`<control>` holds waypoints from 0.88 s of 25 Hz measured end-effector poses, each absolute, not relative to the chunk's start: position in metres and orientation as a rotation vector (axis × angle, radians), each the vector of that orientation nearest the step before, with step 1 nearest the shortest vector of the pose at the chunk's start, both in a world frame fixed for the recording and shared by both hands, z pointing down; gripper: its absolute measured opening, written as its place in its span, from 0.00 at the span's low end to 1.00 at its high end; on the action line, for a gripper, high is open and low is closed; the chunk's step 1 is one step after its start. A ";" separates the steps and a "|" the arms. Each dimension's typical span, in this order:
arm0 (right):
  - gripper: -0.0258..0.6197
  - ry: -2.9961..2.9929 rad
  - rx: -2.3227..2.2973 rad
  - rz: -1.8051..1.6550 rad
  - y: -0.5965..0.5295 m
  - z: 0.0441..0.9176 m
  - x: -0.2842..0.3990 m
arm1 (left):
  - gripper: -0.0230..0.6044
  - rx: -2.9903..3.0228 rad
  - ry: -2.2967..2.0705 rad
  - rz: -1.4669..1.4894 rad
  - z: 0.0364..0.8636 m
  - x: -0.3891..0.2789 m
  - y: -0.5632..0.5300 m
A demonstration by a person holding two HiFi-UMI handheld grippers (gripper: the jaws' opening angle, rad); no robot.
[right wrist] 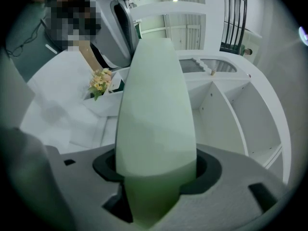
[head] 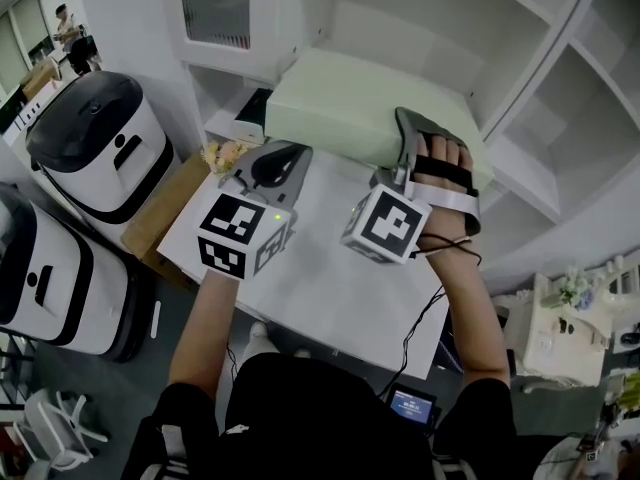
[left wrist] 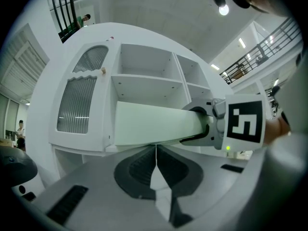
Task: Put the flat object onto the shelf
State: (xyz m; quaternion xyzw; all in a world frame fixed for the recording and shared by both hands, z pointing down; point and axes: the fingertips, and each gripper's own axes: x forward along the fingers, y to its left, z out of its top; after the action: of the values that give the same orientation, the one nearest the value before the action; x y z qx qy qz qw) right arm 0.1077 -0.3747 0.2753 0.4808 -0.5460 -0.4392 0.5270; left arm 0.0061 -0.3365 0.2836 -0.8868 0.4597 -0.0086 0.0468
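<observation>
The flat object (head: 340,108) is a pale green slab held level above the table's far edge, in front of the white shelf unit (head: 520,88). My right gripper (head: 408,153) is shut on the slab's right end. In the right gripper view the slab (right wrist: 154,114) fills the gap between the jaws and points towards the shelf (right wrist: 226,105). My left gripper (head: 275,163) hovers just in front of the slab's near left edge, shut, holding nothing. In the left gripper view its jaws (left wrist: 156,153) meet on a thin line, with the slab (left wrist: 154,124) and the right gripper (left wrist: 207,124) ahead.
A white table (head: 320,278) lies below both grippers. A small bunch of flowers (head: 222,155) stands at its far left corner. Two white and black appliances (head: 95,138) stand on the floor at the left. A ribbed glass cabinet door (head: 215,8) is left of the open shelves.
</observation>
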 end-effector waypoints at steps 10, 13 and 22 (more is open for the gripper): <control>0.48 -1.274 1.171 -1.007 -0.398 0.277 0.108 | 0.05 -2.779 1.324 -0.026 0.285 0.004 -0.366; 0.49 -1.261 1.177 -1.001 -0.407 0.279 0.109 | 0.05 -2.804 1.299 -0.030 0.287 0.005 -0.376; 0.52 -1.256 1.199 -0.942 -0.426 0.286 0.111 | 0.05 -2.861 1.231 -0.039 0.295 0.007 -0.401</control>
State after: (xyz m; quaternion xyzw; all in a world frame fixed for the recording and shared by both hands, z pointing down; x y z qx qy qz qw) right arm 0.1114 -0.4261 0.2862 0.5067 -0.5308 -0.3980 0.5505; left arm 0.0067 -0.4013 0.2954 -0.9184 0.3953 -0.0125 0.0133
